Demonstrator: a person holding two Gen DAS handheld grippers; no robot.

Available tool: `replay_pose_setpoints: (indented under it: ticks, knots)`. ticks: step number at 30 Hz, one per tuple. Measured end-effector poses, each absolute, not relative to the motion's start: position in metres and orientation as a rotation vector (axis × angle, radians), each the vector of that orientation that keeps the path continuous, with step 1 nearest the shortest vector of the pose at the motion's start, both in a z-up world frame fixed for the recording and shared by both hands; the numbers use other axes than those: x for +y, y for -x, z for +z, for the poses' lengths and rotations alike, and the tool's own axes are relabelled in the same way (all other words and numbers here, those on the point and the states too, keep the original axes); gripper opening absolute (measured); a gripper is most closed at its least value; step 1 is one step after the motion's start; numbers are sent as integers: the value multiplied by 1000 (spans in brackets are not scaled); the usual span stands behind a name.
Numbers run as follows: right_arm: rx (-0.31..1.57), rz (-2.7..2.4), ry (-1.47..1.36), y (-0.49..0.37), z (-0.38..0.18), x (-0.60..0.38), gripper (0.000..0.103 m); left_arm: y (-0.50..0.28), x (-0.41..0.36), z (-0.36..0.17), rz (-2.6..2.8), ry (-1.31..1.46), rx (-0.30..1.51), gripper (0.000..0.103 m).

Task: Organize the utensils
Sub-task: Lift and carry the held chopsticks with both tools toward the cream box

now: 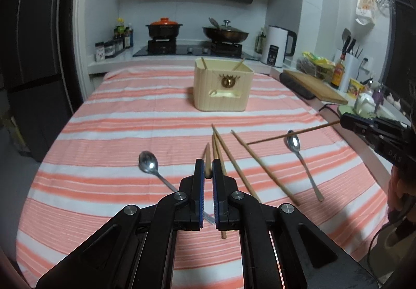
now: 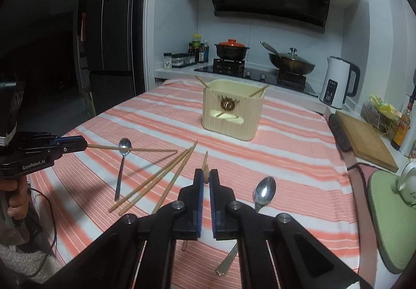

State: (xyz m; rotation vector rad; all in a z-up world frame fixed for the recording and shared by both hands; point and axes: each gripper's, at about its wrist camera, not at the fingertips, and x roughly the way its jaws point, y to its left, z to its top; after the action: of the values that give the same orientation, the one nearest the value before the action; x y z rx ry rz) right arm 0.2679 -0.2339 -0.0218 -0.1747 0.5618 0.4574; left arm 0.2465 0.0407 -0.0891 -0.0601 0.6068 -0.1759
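My left gripper [image 1: 208, 168] is shut on a wooden chopstick [image 1: 207, 159], held above the striped cloth; it shows from the side in the right wrist view [image 2: 84, 144] with its chopstick [image 2: 135, 149] pointing right. My right gripper [image 2: 206, 175] is shut on another chopstick [image 2: 205, 162]; it shows at the right in the left wrist view [image 1: 342, 121], chopstick [image 1: 291, 134] pointing left. A cream utensil holder [image 1: 223, 87] [image 2: 232, 109] stands mid-table with two chopsticks in it. Three loose chopsticks [image 2: 156, 179] and two spoons [image 1: 149, 164] [image 1: 295, 144] lie on the cloth.
The table wears an orange-and-white striped cloth [image 1: 130, 133]. Behind it are a stove with a black pot [image 1: 163, 29] and a wok [image 1: 225, 34], and a white kettle [image 1: 278, 45]. A wooden cutting board [image 1: 314, 86] and bottles sit on the right counter.
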Motion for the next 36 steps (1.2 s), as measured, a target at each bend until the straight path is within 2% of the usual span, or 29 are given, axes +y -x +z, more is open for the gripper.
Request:
replay_pose_setpoints:
  ticks: [19, 36]
  knots:
    - [436, 444, 86, -261, 35, -240, 4, -240, 52, -37, -242, 124, 520, 4]
    - [395, 451, 61, -267, 56, -242, 4, -255, 51, -15, -288, 143, 493, 3]
